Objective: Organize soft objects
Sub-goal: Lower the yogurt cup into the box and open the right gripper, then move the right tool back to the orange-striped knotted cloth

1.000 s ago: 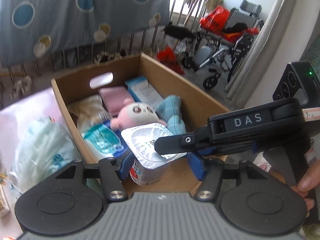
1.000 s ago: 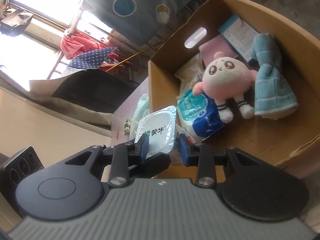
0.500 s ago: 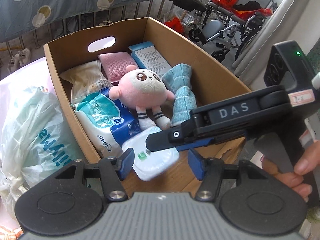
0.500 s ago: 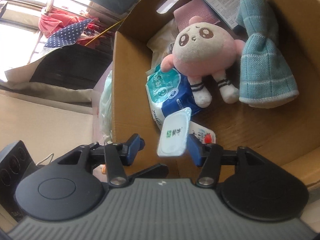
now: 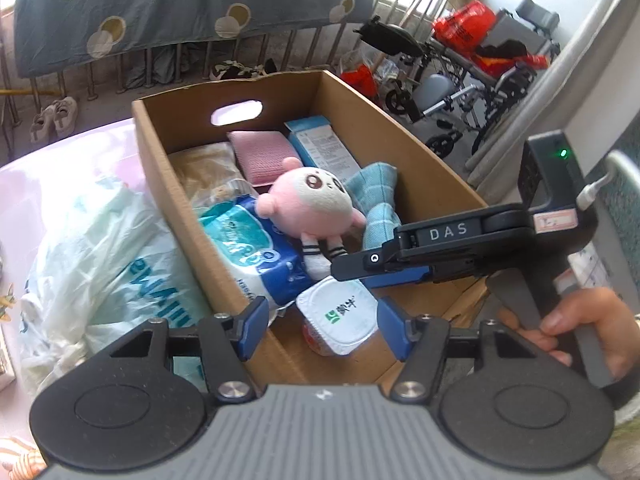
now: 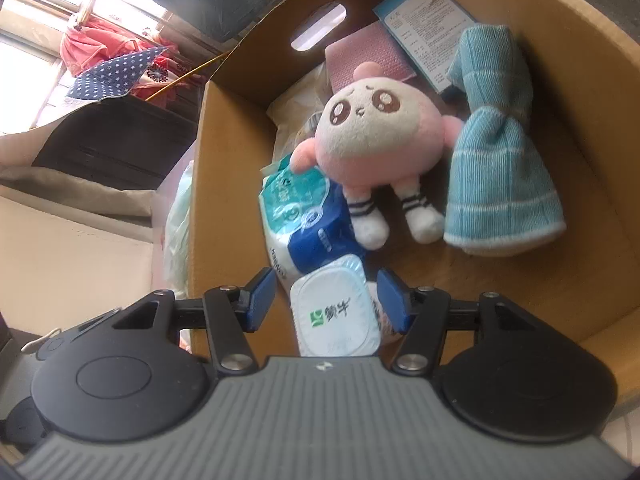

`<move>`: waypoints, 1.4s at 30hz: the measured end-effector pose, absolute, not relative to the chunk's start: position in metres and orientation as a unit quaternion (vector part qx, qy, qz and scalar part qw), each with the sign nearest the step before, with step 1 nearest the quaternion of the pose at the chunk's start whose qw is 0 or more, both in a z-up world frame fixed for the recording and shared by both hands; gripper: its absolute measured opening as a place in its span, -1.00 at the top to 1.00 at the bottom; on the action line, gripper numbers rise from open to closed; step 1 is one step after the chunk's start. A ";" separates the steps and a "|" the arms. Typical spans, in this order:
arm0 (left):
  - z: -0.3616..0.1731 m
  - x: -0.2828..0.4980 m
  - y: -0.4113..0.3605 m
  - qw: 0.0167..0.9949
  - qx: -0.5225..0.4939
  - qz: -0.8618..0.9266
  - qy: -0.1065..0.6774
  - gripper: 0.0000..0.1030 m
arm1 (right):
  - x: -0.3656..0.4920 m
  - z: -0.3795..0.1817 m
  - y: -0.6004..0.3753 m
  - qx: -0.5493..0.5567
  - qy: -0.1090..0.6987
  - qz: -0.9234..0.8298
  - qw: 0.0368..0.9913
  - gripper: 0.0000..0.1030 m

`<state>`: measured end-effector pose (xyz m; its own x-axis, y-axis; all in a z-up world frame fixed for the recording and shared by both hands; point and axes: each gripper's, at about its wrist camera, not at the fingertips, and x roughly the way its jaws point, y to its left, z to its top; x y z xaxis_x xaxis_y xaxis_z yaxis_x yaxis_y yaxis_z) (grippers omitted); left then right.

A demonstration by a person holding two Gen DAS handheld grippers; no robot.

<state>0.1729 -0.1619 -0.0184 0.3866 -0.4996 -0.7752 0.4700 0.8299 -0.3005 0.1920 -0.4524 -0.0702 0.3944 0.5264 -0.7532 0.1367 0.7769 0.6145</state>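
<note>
A white foil-lidded yogurt cup [image 5: 340, 320] [image 6: 334, 320] lies in the near corner of the cardboard box [image 5: 400, 152] [image 6: 228, 184], against a blue tissue pack [image 5: 248, 248] [image 6: 304, 216]. My right gripper [image 6: 326, 300] [image 5: 372, 276] hovers over the cup. Its jaws are closing, the cup sits between them, and the pads do not press on it. My left gripper [image 5: 322, 312] stands above the box's near edge, jaws opening and holding nothing. Further in lie a pink plush doll [image 5: 312, 200] [image 6: 372, 132] and a rolled teal towel [image 5: 376, 192] [image 6: 500, 184].
At the box's far end are a pink pad [image 5: 260, 156] and a blue-white carton [image 5: 324, 148]. A white plastic bag [image 5: 108, 264] sits left of the box. A hand [image 5: 580, 328] grips the right tool. Wheelchairs [image 5: 460, 92] and a railing stand behind.
The right gripper held the yogurt cup by its lid, came down into the box and let go; the cup now lies in the near corner. The left gripper drew back.
</note>
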 end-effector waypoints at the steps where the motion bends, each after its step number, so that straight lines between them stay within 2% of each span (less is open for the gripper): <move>1: -0.017 0.174 -0.154 0.834 -0.025 -0.287 0.471 -0.19 | 0.195 -0.072 -0.451 0.305 0.536 0.123 0.777 -0.02; 6: -0.013 0.175 -0.112 0.848 -0.056 -0.251 0.464 -0.19 | 0.203 -0.092 -0.444 0.312 0.559 0.130 0.757 0.23; 11: -0.010 0.167 -0.062 0.863 -0.072 -0.204 0.457 -0.19 | 0.199 -0.103 -0.436 0.325 0.569 0.148 0.741 0.33; 14: -0.012 0.158 -0.031 0.871 -0.082 -0.173 0.453 -0.20 | 0.196 -0.104 -0.431 0.325 0.571 0.153 0.738 0.33; 18: -0.016 0.138 0.010 0.880 -0.097 -0.131 0.447 -0.25 | 0.192 -0.099 -0.427 0.319 0.571 0.150 0.742 0.23; 19: -0.018 0.132 0.021 0.882 -0.100 -0.120 0.445 -0.26 | 0.190 -0.095 -0.425 0.313 0.566 0.150 0.748 0.19; 21: -0.021 0.122 0.037 0.885 -0.101 -0.099 0.443 -0.28 | 0.185 -0.080 -0.422 0.292 0.548 0.139 0.771 -0.04; 26: -0.036 0.099 0.067 0.886 -0.115 -0.062 0.446 -0.31 | 0.168 -0.032 -0.406 0.239 0.482 0.136 0.832 -0.07; 31: -0.062 0.079 0.082 0.882 -0.147 -0.047 0.446 -0.30 | 0.159 0.005 -0.361 0.245 0.432 0.231 0.837 -0.07; 35: -0.087 0.065 0.081 0.879 -0.148 -0.053 0.450 -0.26 | 0.173 -0.001 -0.294 0.264 0.454 0.327 0.785 -0.07; 42: -0.116 0.056 0.090 0.871 -0.186 -0.055 0.451 -0.14 | 0.204 -0.057 -0.155 0.236 0.539 0.385 0.711 -0.02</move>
